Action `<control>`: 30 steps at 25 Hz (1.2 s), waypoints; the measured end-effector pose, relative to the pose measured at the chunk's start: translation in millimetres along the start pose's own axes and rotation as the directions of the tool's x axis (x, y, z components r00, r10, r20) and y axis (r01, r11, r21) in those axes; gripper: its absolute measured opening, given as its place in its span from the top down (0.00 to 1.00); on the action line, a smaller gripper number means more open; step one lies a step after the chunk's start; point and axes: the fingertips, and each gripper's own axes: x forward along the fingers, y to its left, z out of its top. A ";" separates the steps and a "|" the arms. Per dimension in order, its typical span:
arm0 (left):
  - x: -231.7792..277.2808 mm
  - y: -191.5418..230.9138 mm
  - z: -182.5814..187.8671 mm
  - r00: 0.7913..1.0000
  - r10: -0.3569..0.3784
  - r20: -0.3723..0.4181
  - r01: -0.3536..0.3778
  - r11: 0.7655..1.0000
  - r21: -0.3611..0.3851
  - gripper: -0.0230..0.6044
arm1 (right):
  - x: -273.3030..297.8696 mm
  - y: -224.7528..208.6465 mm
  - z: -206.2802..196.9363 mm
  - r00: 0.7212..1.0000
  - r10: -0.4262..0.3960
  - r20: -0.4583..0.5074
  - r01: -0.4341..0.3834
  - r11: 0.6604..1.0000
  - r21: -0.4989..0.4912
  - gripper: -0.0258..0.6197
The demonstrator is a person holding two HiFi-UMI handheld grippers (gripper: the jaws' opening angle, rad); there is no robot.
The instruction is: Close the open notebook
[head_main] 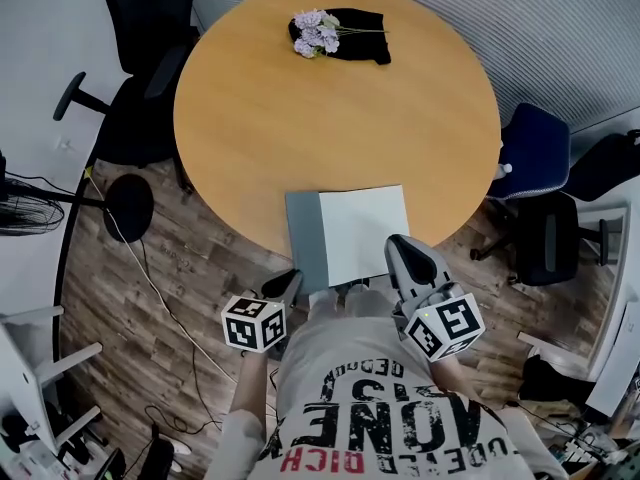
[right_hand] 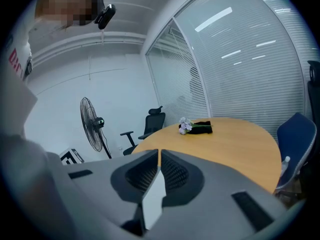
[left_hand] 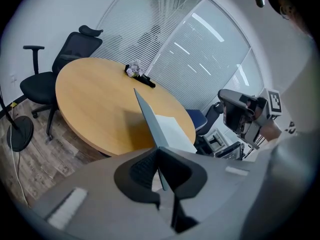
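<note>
The open notebook lies at the near edge of the round wooden table (head_main: 300, 128). Its grey cover (head_main: 303, 238) is on the left and a white page (head_main: 362, 230) on the right. My left gripper (head_main: 290, 280) is shut on the near edge of the cover. In the left gripper view the cover (left_hand: 147, 116) rises steeply from between the jaws of that gripper (left_hand: 159, 151), beside the flat white page (left_hand: 175, 131). My right gripper (head_main: 400, 246) sits at the notebook's near right corner. In its own view this gripper (right_hand: 159, 156) is shut on a white sheet (right_hand: 154, 196).
Purple flowers (head_main: 316, 33) lie on a black cloth (head_main: 362, 38) at the table's far side. A black office chair (head_main: 140, 58) stands at the left and a blue chair (head_main: 535, 153) at the right. A floor fan (head_main: 25, 208) and a cable are on the wooden floor at left.
</note>
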 end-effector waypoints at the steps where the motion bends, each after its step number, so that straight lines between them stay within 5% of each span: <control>1: -1.0 -1.6 0.7 1.000 0.006 0.003 -0.006 1.000 0.001 0.93 | -1.7 -1.2 1.2 1.000 0.004 0.001 -0.004 1.000 0.003 0.92; 30: -5.3 -53.1 29.5 0.980 0.162 0.113 -0.162 0.987 -0.004 0.93 | -46.4 -60.9 14.6 0.995 0.084 0.055 -0.085 0.996 0.019 0.92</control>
